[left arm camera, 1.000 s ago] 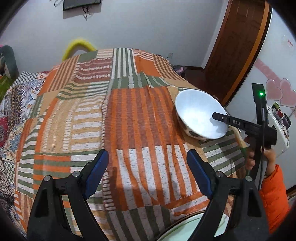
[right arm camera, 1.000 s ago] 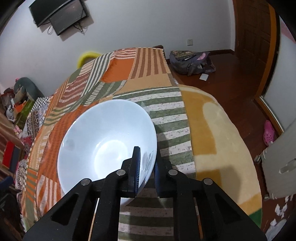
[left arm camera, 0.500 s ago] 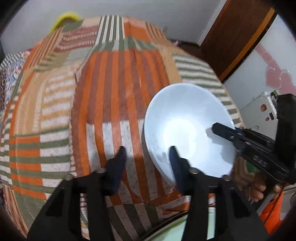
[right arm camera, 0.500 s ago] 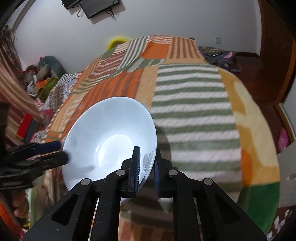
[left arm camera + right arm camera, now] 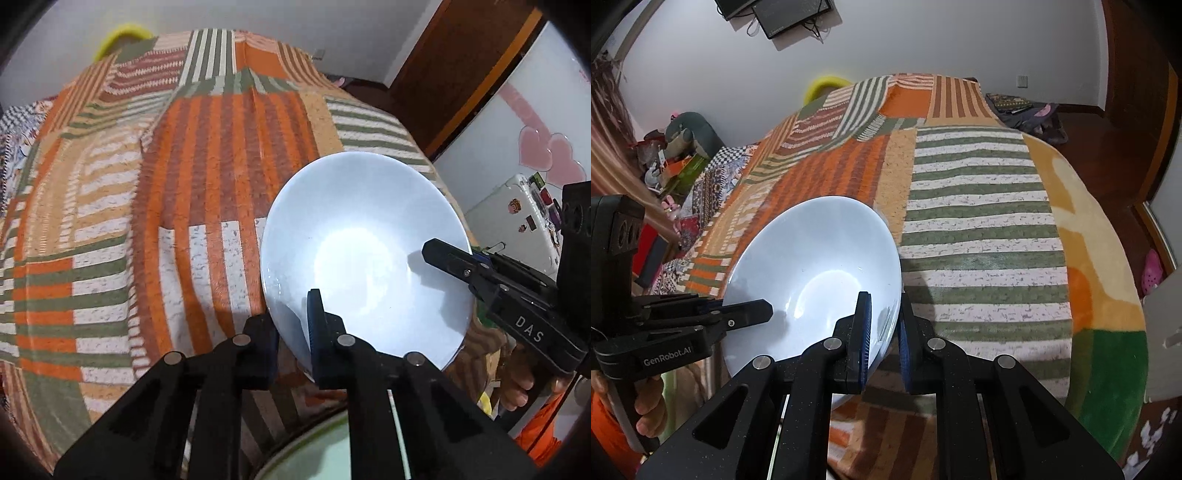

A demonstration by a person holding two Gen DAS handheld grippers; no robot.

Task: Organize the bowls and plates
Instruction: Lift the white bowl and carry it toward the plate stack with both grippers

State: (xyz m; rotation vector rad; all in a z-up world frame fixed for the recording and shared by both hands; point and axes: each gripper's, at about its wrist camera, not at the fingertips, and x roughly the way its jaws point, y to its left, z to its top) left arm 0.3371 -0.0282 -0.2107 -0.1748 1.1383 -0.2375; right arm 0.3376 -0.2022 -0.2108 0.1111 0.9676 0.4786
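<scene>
A white bowl [image 5: 365, 254] is held tilted above the striped tablecloth [image 5: 207, 184], gripped from two sides. My left gripper [image 5: 295, 339] is shut on its near rim, one pad inside and one outside. My right gripper [image 5: 882, 332] is shut on the opposite rim of the same bowl [image 5: 812, 273]. In the left wrist view the right gripper [image 5: 476, 269] reaches in from the right. In the right wrist view the left gripper [image 5: 738, 314] comes in from the left. A pale green plate rim [image 5: 314, 446] shows at the bottom edge under the left gripper.
The table is covered by the orange, green and white patchwork cloth [image 5: 979, 221]. A wooden door [image 5: 461, 66] and a white appliance [image 5: 517, 218] stand at the right. A bag [image 5: 1023, 110] lies on the floor beyond the table. Clutter [image 5: 676, 147] is at the left.
My left gripper has closed from wide open onto the bowl's rim. The bowl, still in my right gripper, has moved toward the left gripper and now hangs tilted between both.
</scene>
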